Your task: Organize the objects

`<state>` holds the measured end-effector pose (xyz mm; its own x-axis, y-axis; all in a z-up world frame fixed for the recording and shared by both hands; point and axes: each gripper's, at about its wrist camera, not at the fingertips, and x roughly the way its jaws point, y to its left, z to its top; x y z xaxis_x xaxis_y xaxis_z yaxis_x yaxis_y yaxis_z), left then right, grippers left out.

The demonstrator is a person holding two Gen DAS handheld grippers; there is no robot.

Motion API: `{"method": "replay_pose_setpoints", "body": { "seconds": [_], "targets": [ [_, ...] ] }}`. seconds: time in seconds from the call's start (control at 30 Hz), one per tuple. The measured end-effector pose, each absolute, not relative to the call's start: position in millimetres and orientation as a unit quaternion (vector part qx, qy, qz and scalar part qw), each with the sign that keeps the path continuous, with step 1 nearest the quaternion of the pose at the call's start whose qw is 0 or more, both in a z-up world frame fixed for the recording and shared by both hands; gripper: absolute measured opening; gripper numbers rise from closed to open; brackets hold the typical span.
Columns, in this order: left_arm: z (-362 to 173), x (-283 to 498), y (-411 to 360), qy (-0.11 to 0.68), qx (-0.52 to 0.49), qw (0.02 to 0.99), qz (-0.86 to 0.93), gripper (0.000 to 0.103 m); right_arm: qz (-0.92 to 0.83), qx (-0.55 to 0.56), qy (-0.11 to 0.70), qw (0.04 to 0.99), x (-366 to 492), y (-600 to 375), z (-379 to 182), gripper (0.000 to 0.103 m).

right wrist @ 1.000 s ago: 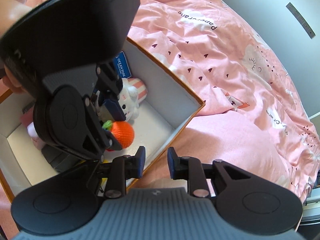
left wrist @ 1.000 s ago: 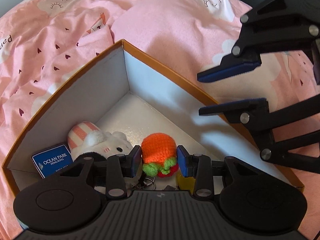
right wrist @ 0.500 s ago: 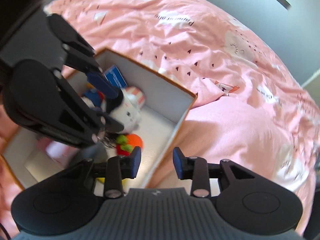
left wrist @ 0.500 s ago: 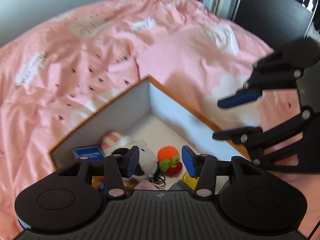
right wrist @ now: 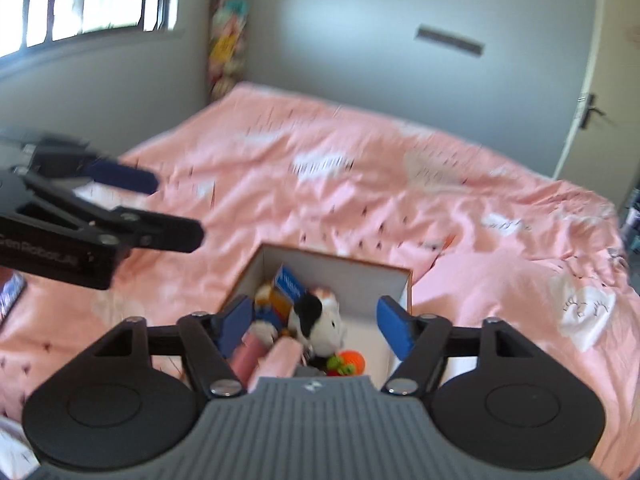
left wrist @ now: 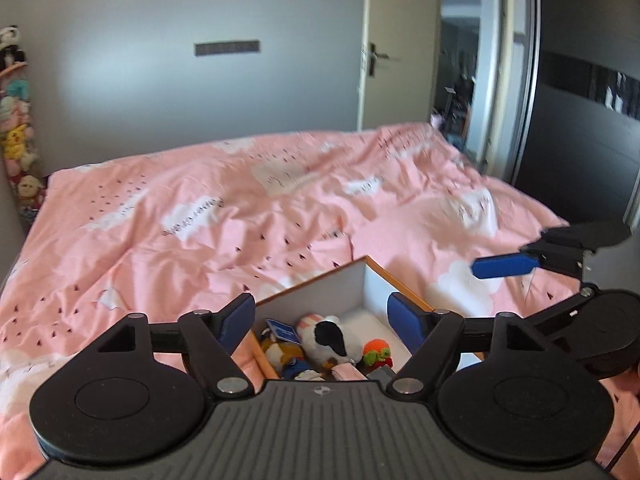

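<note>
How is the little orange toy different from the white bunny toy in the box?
The orange toy is much smaller than the white bunny toy. The orange toy is bright orange with a green bit at its base; the bunny toy is white with a black patch and a pink striped part. The orange toy lies beside the bunny toy. Both are soft toys resting inside the same box.

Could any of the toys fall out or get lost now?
Maybe. The box sits on a soft, rumpled pink duvet, so it could tip if bumped. The orange crochet toy is small and could hide under the white plush. Both the left gripper and the right gripper are open and empty.
</note>
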<state>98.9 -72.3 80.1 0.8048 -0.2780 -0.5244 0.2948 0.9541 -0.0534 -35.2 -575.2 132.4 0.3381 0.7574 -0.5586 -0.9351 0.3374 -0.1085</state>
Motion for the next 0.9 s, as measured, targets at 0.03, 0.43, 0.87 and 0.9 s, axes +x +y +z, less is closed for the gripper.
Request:
{"method": "replay_pose_setpoints", "body": {
  "seconds": [0.03, 0.43, 0.87, 0.9],
  "targets": [
    [79, 91, -68, 0.268, 0.012, 0.953, -0.141, 0.089, 0.530, -0.193, 0.207, 0.799, -41, -582, 132, 0.074],
    [15, 38, -64, 0.304, -0.001, 0.950, -0.068, 0.094, 0.456, -0.144, 0.182, 0.859, -99, -622, 86, 0.084],
    [-24, 28, -73, 0.354, -0.004, 0.934, -0.042, 0.094, 0.432, -0.143, 0.215, 0.864, -104, -624, 37, 0.088],
    [-25, 28, -73, 0.356, -0.004, 0.933, -0.042, 0.094, 0.431, -0.143, 0.215, 0.864, -103, -624, 37, 0.088]
  ]
}}
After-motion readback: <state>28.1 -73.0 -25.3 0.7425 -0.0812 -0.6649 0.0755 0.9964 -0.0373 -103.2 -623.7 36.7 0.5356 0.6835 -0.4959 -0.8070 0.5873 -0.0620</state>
